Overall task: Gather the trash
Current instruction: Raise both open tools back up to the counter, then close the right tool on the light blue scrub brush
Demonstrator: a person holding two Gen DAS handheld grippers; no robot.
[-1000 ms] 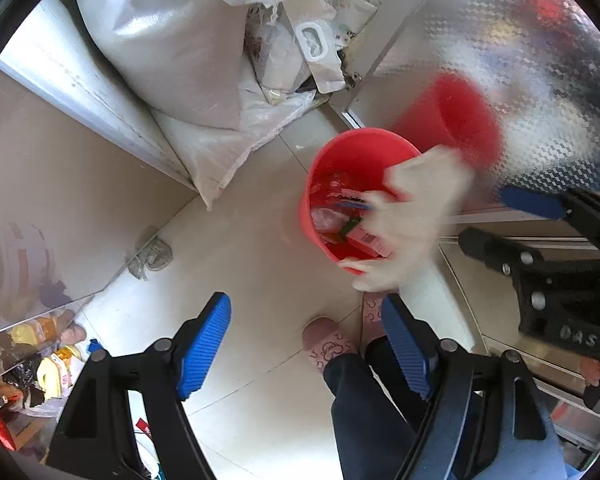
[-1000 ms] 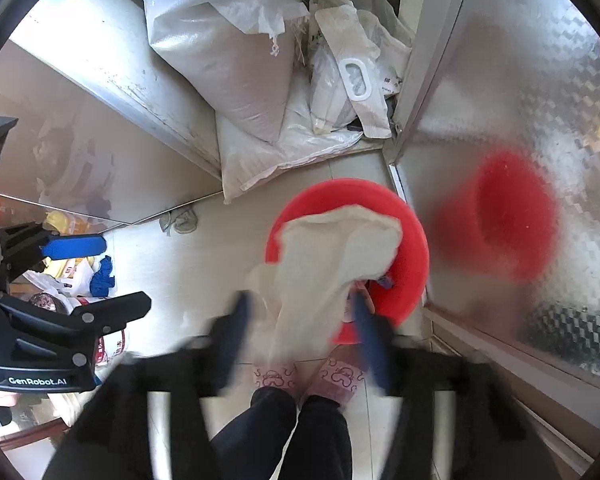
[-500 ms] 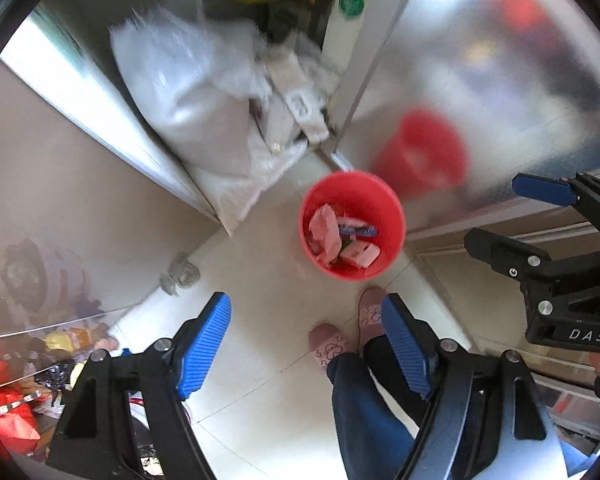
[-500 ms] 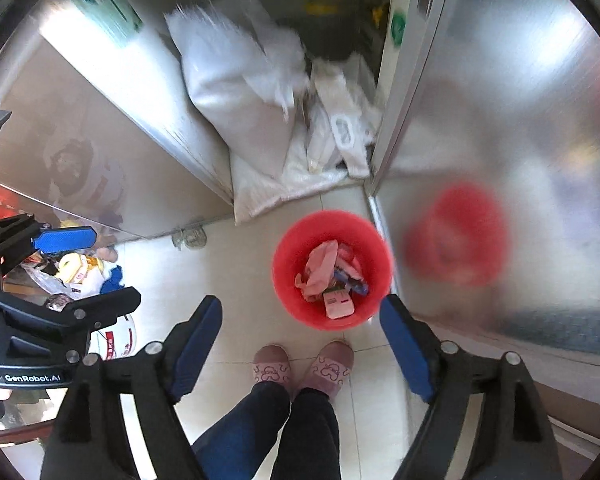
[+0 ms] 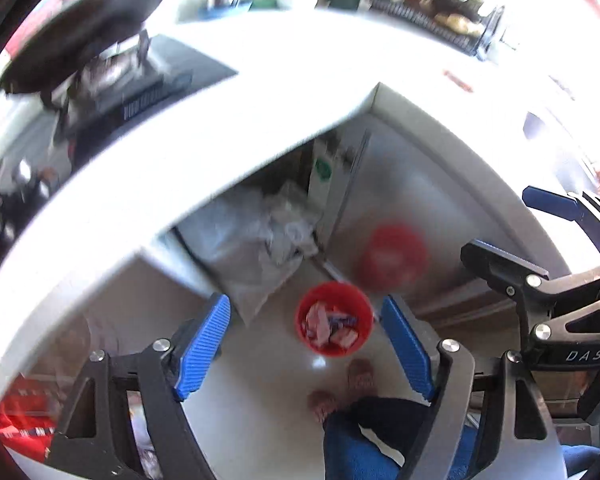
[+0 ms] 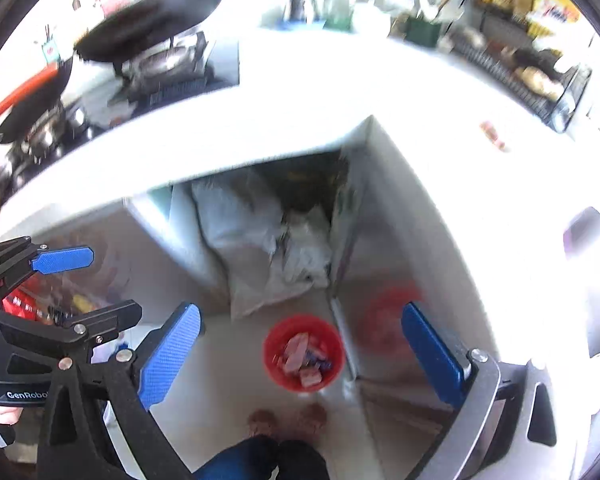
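A red bin [image 5: 334,322] [image 6: 303,355] stands on the pale floor far below, holding pink and white wrappers. My left gripper [image 5: 305,350] hangs open high above it, nothing between its blue pads. My right gripper [image 6: 300,354] is also high over the bin, its jaws opening wide and empty. Each gripper shows in the other's view: the right gripper [image 5: 540,232] at the right edge, the left gripper [image 6: 88,284] at the left edge. A small reddish wrapper [image 6: 493,136] lies on the white counter [image 6: 300,100].
A dark wok [image 6: 152,20] sits on a stove [image 6: 172,76] at the counter's back left. A wire rack [image 6: 520,76] with items stands at the back right. White sacks [image 6: 260,248] fill the open cabinet below. The person's feet [image 6: 288,418] stand by the bin.
Both grippers rose from just above the bin to above counter height. The pale wrapper left the right gripper and dropped into the bin, and the right jaws spread wider.
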